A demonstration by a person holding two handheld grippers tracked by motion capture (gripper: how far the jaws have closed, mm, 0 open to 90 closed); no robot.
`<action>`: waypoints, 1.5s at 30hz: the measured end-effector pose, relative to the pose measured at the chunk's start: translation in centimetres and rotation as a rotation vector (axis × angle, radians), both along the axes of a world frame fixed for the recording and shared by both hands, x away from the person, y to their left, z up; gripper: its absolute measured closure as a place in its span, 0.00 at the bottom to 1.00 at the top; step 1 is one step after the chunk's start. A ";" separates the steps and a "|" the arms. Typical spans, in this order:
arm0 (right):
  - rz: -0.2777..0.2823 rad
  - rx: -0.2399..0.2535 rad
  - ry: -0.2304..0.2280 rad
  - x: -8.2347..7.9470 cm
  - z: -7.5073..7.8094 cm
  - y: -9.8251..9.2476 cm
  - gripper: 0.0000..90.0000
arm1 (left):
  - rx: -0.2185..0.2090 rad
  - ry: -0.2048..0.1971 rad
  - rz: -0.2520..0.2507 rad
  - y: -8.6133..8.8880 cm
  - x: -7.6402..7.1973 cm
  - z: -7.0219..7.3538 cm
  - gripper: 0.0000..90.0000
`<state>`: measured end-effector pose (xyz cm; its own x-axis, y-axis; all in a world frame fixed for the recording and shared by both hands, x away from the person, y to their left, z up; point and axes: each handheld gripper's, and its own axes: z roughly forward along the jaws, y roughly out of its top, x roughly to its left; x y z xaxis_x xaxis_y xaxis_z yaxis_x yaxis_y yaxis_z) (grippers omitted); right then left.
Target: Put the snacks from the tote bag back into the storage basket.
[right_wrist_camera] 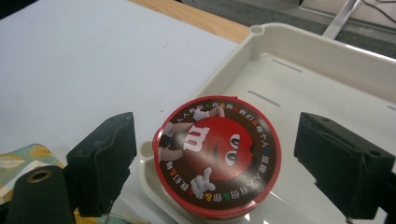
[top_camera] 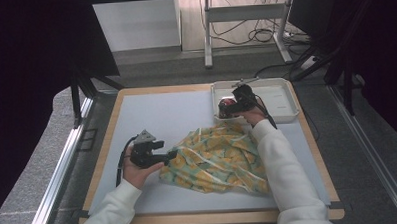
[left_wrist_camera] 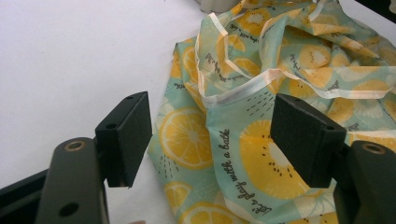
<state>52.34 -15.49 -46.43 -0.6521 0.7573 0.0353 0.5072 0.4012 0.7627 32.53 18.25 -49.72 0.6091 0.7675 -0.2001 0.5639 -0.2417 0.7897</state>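
The white table mat (top_camera: 151,113) carries everything; a lemon-print plastic bag (top_camera: 215,159) lies crumpled at its centre, spreading toward five o'clock. At one o'clock sits a white tray (top_camera: 281,96), and in its near-left corner, at about seven o'clock within the tray, stands a red-lidded candy tub (right_wrist_camera: 217,156).

The right gripper (top_camera: 225,108) hovers over that tub with its jaws released, spread wide on both sides of the lid and pressing on nothing. The left gripper (top_camera: 172,154) waits at nine o'clock of the bag, jaws parted around the bag's edge with its pale ribbon trim (left_wrist_camera: 243,88), not pinching it.

Likely risks: the tub stands hard against the tray wall, so a jaw coming down there could strike the rim and tip the tub or shove the tray. The round lid may also slip out if the pads close off-centre. The thin bag could slide or bunch if the left jaws catch only one layer.

The bag's far folds lie just beside the tray's near edge, crowding any path between them
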 end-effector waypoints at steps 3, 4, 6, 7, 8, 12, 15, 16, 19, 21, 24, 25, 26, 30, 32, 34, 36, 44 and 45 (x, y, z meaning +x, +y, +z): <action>-0.004 0.014 -0.013 -0.3 0.3 -0.3 0.15 | 0.000 0.002 0.003 0.1 -0.1 0.0 0.33; -0.006 0.016 -0.018 -0.5 0.5 -0.3 0.15 | 0.000 0.001 0.003 0.1 -0.1 0.0 0.33; -0.007 0.025 -0.032 -0.9 0.8 -0.5 0.17 | -0.002 -0.001 0.003 0.1 0.0 0.1 0.33; -0.007 0.036 -0.040 -1.1 1.0 -0.5 0.17 | -0.002 0.000 0.002 0.1 0.0 0.0 0.33; -0.005 0.040 -0.044 -1.4 1.1 -0.6 0.17 | -0.001 0.001 0.001 0.1 0.0 0.0 0.33; 0.003 0.055 -0.057 -2.3 1.4 -0.9 0.18 | 0.002 0.001 0.000 0.0 0.0 0.0 0.33; 0.020 0.057 -0.059 -2.9 1.6 -1.1 0.20 | 0.000 0.003 0.003 0.0 -0.1 0.0 0.33; 0.030 0.062 -0.058 -3.2 1.7 -1.2 0.20 | 0.000 0.003 0.003 0.1 -0.1 0.0 0.33; 0.042 0.062 -0.061 -4.2 1.8 -1.5 0.20 | -0.003 0.006 0.004 0.2 0.1 -0.1 0.33; 0.051 0.065 -0.066 -4.9 1.9 -1.7 0.21 | -0.003 0.006 0.004 0.2 0.1 -0.1 0.33; 0.060 0.065 -0.075 -6.1 2.1 -2.2 0.21 | -0.001 0.005 0.003 0.2 0.1 -0.1 0.33; 0.062 0.066 -0.083 -6.4 2.2 -2.4 0.21 | -0.004 0.003 0.004 0.2 0.0 -0.1 0.33; 0.065 0.072 -0.084 -6.9 2.3 -2.6 0.21 | -0.004 0.003 0.004 0.2 0.0 0.0 0.33; 0.080 0.067 -0.098 -8.9 2.5 -3.4 0.22 | -0.002 0.002 0.003 0.1 0.0 0.0 0.33; 0.085 0.068 -0.100 -10.0 2.4 -3.9 0.22 | -0.004 0.003 0.005 0.0 0.0 0.0 0.33; 0.093 0.065 -0.105 -11.0 2.2 -4.4 0.22 | -0.003 0.002 0.002 0.0 0.0 0.0 0.33; 0.096 0.063 -0.107 -12.1 1.9 -5.0 0.22 | -0.005 0.004 0.003 0.0 0.0 0.0 0.33; 0.098 0.052 -0.075 -15.2 0.1 -7.2 0.22 | -0.001 0.006 0.001 0.0 -0.1 -0.1 0.33; 0.099 0.049 -0.070 -15.4 -0.1 -7.4 0.22 | 0.001 0.005 -0.002 0.0 -0.1 -0.1 0.33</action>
<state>36.93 -22.85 -46.51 -0.7255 0.6879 0.0222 0.4119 0.4081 0.8148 32.43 18.21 -49.82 0.6098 0.7664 -0.2018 0.5670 -0.2440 0.7868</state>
